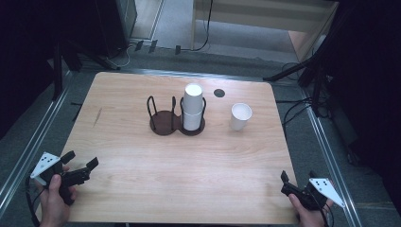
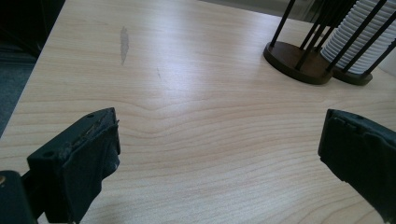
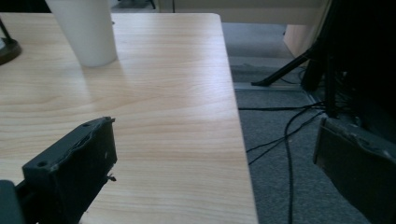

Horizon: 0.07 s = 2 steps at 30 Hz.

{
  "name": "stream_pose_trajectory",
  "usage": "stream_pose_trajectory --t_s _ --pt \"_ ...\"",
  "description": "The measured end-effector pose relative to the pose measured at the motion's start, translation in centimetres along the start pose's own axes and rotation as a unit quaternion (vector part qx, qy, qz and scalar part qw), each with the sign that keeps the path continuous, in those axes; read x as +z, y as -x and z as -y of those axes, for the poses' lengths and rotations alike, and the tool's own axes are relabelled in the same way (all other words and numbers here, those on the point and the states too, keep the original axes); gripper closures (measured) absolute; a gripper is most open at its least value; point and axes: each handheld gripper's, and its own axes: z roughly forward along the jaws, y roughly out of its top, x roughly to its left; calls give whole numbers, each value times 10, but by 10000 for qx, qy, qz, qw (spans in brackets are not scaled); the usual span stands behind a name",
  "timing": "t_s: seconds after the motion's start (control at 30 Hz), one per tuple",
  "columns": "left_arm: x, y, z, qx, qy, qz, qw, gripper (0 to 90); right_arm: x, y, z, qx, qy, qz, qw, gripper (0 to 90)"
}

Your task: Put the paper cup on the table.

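Note:
A dark wire cup rack [image 1: 165,123] with two round bases stands mid-table. Its right base holds a stack of white ribbed cups [image 1: 193,107]; the left base is bare. A single white cup [image 1: 240,116] stands upright to the rack's right. My left gripper [image 1: 81,159] is open near the table's front left corner, held in a hand. In the left gripper view the left gripper [image 2: 219,135] is empty, with the rack [image 2: 299,63] and the cup stack [image 2: 359,35] far ahead. My right gripper [image 1: 298,176] is open at the front right corner. In the right gripper view the right gripper [image 3: 215,149] straddles the table's edge, the single cup [image 3: 86,30] far ahead.
The wooden table [image 1: 142,189] has a black round grommet [image 1: 218,93] behind the rack and a grey scuff [image 2: 123,42] on its left side. Cables [image 3: 285,135] lie on the grey floor right of the table. Dark stands border both sides.

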Motion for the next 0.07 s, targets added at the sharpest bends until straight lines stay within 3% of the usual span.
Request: stream_pose_trajectory --t_s 0.07 --pt "0 0 0 -6 -7 -3 10000 0 1 -4 -3 4 24 -152 9999 0"
